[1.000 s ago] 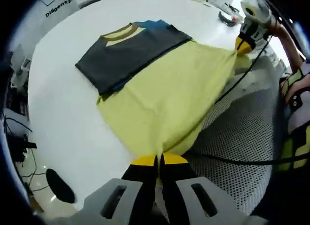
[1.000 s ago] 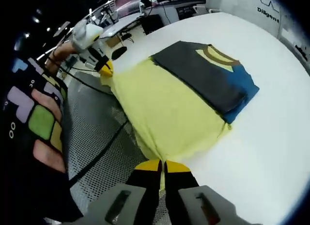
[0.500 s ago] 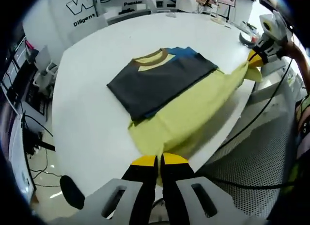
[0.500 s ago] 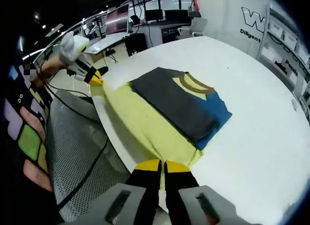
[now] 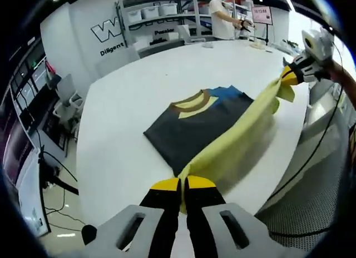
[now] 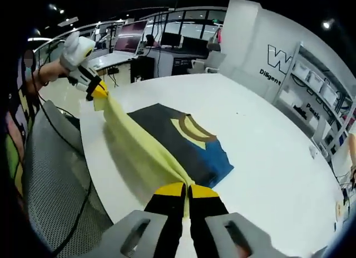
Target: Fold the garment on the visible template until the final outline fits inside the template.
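One garment [image 5: 206, 116] on one white table [image 5: 128, 91] — two grippers, left [image 5: 182, 184] and right [image 6: 186, 190] (each clamped on its yellow hem).

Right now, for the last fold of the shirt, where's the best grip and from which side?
Probably where it's held already: the two bottom corners of the yellow hem. The left gripper and right gripper are each shut on one, from the table's near edge. The hem hangs taut between them, while the dark folded top lies flat.
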